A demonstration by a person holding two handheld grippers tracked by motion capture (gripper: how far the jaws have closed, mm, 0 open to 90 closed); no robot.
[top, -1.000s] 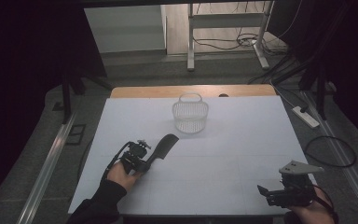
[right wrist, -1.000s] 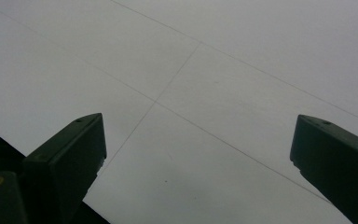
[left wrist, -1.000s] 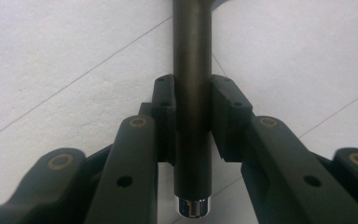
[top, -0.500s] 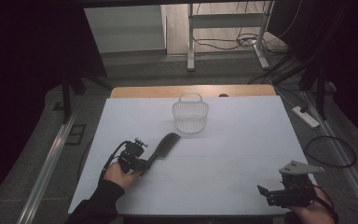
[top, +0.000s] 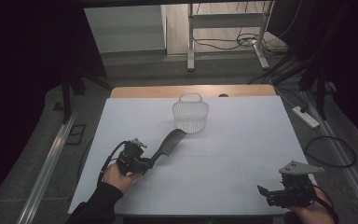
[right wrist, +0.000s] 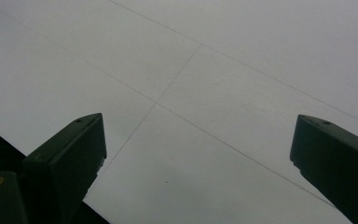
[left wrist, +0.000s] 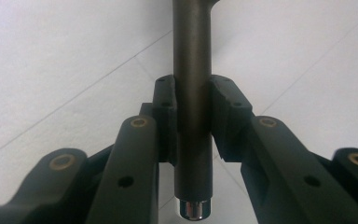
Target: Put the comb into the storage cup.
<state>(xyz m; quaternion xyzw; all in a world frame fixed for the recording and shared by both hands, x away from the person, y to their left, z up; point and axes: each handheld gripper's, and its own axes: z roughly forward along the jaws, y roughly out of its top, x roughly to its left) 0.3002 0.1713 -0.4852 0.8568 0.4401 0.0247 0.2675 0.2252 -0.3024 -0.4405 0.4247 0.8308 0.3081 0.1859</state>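
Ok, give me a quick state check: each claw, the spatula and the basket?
Left claw: shut on the spatula handle.
Right claw: open, nothing between its jaws.
Spatula: held by its handle, blade pointing toward the basket.
Basket: upright on the table, handle up, looks empty.

- No text, label, brand, number or sign can be read in any of the views.
- The dark spatula [top: 168, 145] and its handle [left wrist: 192, 93] carry no legible marking.
- The white basket [top: 190, 115] near the far edge of the tabletop [top: 242, 154] bears no lettering that can be made out.
- The tabletop shows thin seam lines, no print.
- The black jaws in both gripper views show screw holes and brass pins, no writing.
- The power strip [top: 306, 116] on the floor off the right edge is too small to read.
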